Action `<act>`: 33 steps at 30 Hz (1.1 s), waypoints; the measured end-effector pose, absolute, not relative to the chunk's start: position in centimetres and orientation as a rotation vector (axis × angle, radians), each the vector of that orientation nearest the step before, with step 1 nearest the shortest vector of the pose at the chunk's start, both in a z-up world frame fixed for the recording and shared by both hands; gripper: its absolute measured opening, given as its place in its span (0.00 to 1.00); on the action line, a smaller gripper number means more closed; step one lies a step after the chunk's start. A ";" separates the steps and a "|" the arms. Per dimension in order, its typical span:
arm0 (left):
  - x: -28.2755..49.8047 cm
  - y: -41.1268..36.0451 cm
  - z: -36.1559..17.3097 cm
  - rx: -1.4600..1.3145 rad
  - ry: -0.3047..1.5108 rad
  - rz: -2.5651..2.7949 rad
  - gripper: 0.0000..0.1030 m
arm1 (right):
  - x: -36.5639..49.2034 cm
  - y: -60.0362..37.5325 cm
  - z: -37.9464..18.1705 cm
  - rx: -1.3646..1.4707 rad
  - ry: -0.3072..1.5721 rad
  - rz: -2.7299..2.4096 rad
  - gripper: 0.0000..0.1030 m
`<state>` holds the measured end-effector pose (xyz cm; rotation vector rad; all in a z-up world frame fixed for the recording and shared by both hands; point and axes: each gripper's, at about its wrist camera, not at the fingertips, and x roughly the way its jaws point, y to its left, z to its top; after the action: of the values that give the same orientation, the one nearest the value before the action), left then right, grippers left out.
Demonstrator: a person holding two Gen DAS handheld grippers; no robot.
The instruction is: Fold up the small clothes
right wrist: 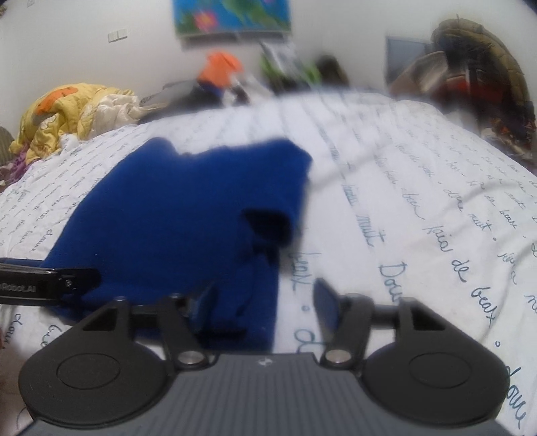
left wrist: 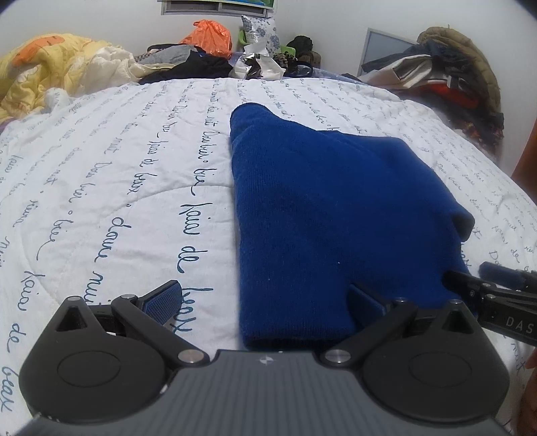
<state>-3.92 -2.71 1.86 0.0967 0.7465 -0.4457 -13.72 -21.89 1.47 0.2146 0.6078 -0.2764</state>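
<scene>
quilt (left wrist: 134, 167): "de", "nuit" | right gripper (left wrist: 503, 295): "DAS" | left gripper (right wrist: 50, 285): "Robot.AI"

Bed (left wrist: 117, 161): script-print quilt. At its far edge: yellow blanket (left wrist: 43, 70), orange bag (left wrist: 209, 35). Coat pile (left wrist: 459, 73) far right.

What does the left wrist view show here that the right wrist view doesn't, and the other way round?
Only the left wrist view: the left gripper from behind, jaws wide open around the near left corner of the blue garment, and sharp detail of the clutter behind the bed. Only the right wrist view: the right gripper from behind, jaws open over the garment's near right edge, the picture on the wall, and a blurred image. Both: the folded garment, the script-printed bedspread, the yellow quilt and the orange bag.
</scene>
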 end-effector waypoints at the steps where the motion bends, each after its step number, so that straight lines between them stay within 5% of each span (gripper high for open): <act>1: -4.0 -2.7 1.9 0.099 0.744 -0.445 1.00 | -13.8 -22.0 1.5 0.220 0.606 -0.276 0.71; 7: -4.3 -2.7 1.7 0.101 0.725 -0.441 1.00 | -13.9 -21.9 1.5 0.206 0.607 -0.291 0.80; 33: -4.3 -2.7 2.2 0.087 0.773 -0.410 1.00 | -13.9 -21.8 1.2 0.217 0.606 -0.305 0.91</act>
<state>-4.28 -2.71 2.20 0.0865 0.7728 -0.4098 -13.90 -21.81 1.20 0.2167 0.6056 -0.3047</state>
